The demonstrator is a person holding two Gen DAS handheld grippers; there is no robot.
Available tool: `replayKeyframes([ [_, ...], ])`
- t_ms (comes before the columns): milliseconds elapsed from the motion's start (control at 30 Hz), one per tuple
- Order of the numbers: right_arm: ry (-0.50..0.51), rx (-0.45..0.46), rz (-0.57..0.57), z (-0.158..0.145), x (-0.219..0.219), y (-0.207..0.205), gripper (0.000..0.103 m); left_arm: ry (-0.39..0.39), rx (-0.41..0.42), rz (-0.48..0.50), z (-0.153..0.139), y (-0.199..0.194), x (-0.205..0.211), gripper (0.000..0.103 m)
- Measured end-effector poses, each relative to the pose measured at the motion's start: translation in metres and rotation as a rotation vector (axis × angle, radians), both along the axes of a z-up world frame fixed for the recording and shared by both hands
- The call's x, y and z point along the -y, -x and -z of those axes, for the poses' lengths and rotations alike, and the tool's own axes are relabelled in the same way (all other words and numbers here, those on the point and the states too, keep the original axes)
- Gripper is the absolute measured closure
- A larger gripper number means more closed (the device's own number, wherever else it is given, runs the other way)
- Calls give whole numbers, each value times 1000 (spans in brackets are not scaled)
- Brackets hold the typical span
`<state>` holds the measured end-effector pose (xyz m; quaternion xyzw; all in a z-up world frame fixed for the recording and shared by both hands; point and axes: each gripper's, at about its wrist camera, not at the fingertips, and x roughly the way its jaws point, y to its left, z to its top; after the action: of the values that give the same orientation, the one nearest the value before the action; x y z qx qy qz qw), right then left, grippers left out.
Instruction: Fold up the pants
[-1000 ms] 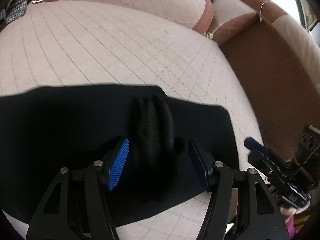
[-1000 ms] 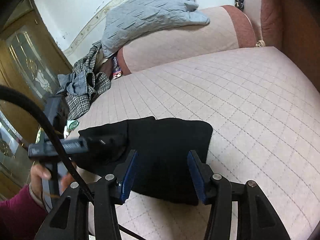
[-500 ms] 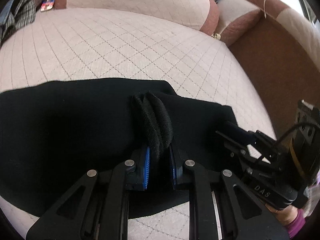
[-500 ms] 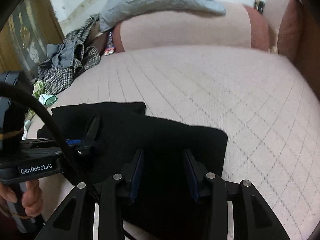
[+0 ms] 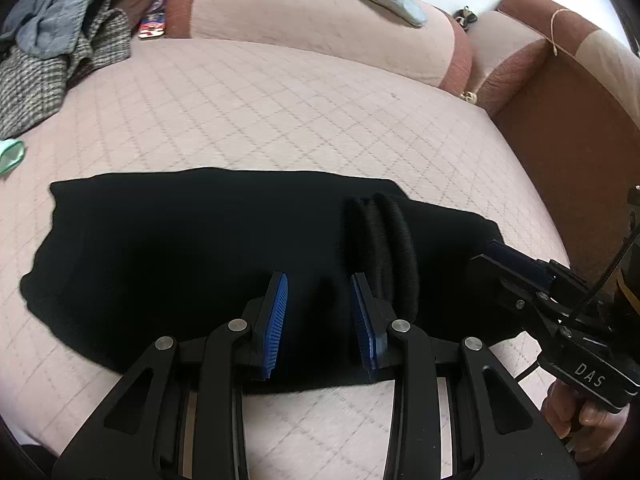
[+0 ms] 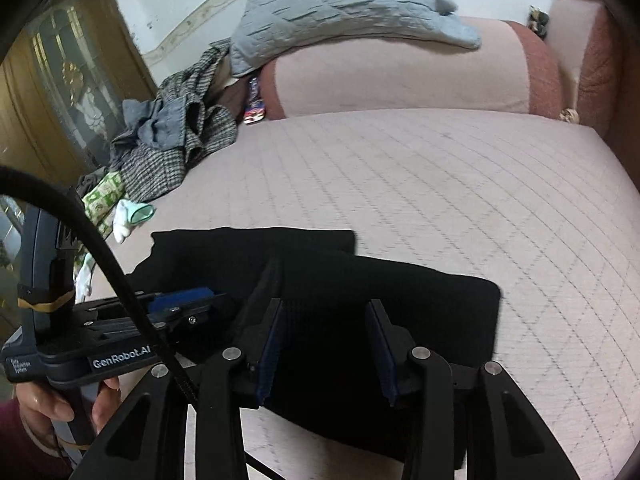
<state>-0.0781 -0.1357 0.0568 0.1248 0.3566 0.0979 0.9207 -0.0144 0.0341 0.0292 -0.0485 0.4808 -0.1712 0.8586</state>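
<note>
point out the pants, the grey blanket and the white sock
pants [image 5: 180,240], left wrist view, flat middle of the black cloth
grey blanket [image 6: 340,12], right wrist view, its middle
white sock [image 6: 122,222], right wrist view, its body

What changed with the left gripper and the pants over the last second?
The left gripper pinched the raised ridge of the black pants half a second ago, then let go; its jaws are opening, the ridge now beside its right finger. The pants stay flat on the quilted cushion.

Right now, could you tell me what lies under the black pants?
The black pants lie on the quilted pink cushion, bare around them. Whatever is directly beneath the fabric is covered.
</note>
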Motion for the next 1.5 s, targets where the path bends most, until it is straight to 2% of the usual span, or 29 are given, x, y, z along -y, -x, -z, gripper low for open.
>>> replayKeyframes([
  [300,31,-44,-55,9,-38,-20,63,-15,10,-93,-6,12,-42,71],
  [433,56,-97,-86,24,-55,-33,62,-9,-6,-123,-6,16,-56,70],
  [467,76,-88,-89,23,-59,-33,61,-4,-9,-129,-6,16,-59,62],
  [500,86,-83,-97,21,-61,-33,59,11,-11,-140,-6,17,-64,49],
  [567,82,-81,-116,14,-63,-33,59,40,-11,-165,-6,20,-72,43],
  [767,83,-8,-178,-12,-74,-37,57,114,-49,-240,-8,29,-101,43],
  [900,102,26,-236,-21,-95,-52,55,167,-98,-362,0,37,-136,43],
  [1167,209,7,-391,-15,-157,-105,54,219,-130,-501,13,37,-165,43],
  [1300,260,4,-473,-13,-187,-131,54,232,-122,-525,19,32,-169,43],
  [1400,269,-5,-516,-8,-205,-150,47,236,-110,-534,21,30,-169,41],
  [1500,276,-23,-562,-1,-221,-169,45,236,-97,-534,23,27,-168,40],
])
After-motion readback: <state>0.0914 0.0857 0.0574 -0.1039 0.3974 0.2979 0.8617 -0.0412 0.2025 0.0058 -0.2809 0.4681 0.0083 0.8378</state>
